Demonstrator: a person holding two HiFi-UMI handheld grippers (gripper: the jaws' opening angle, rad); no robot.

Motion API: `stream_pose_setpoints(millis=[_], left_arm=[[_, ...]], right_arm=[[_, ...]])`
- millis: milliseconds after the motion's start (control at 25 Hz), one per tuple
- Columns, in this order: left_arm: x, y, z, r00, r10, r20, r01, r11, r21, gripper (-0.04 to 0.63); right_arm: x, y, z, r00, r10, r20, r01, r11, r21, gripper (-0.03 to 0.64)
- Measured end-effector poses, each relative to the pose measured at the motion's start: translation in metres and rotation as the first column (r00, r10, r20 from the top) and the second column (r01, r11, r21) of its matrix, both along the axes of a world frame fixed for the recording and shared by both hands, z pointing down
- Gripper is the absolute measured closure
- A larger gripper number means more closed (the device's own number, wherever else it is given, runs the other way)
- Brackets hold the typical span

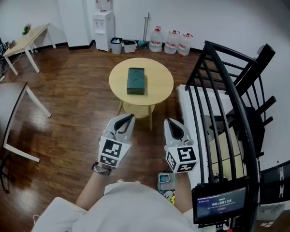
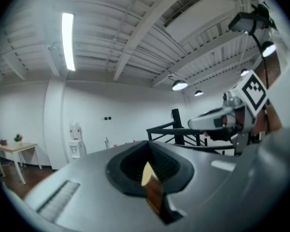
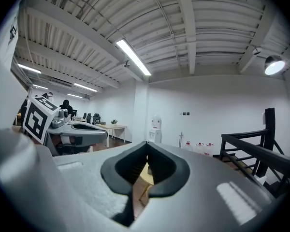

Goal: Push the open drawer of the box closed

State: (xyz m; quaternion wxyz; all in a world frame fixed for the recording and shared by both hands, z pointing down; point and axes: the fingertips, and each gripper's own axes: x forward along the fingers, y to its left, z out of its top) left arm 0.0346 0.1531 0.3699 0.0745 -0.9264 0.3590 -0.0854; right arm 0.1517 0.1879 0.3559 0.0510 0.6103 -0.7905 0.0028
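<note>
A dark green box (image 1: 136,80) lies in the middle of a round wooden table (image 1: 159,87) ahead of me. At this distance its drawer cannot be made out. My left gripper (image 1: 130,115) and right gripper (image 1: 168,121) are held side by side close to my body, short of the table's near edge, tips toward it. Both are shut with nothing between the jaws. In the left gripper view the left gripper (image 2: 147,146) points upward, and only a sliver of table shows through its jaws. The right gripper (image 3: 146,149) is closed in its own view too.
A black metal railing (image 1: 222,95) and a white ledge (image 1: 183,105) run along my right. Water bottles (image 1: 171,41) and a dispenser (image 1: 103,23) stand at the far wall. A wooden desk (image 1: 24,40) and a grey table (image 1: 9,105) are on the left. A small screen (image 1: 218,202) sits at bottom right.
</note>
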Motion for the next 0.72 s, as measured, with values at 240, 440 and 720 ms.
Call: stream_pose_setpoints(millis=[240, 440, 720], left_arm=[[-0.012, -0.001, -0.008, 0.998, -0.006, -0.068, 0.007, 1.000, 0.008, 0.588], [-0.015, 0.001, -0.004, 0.998, 0.046, -0.042, -0.045, 0.999, 0.019, 0.588], [-0.012, 0.001, -0.002, 0.997, 0.079, -0.003, -0.078, 0.996, 0.040, 0.588]], right_arm=[[-0.013, -0.006, -0.004, 0.999, 0.000, -0.039, 0.000, 1.000, -0.005, 0.614], [-0.023, -0.012, 0.004, 0.996, 0.012, -0.086, -0.014, 1.000, -0.022, 0.615], [-0.030, -0.017, 0.003, 0.996, 0.012, -0.084, -0.013, 1.000, -0.014, 0.614]])
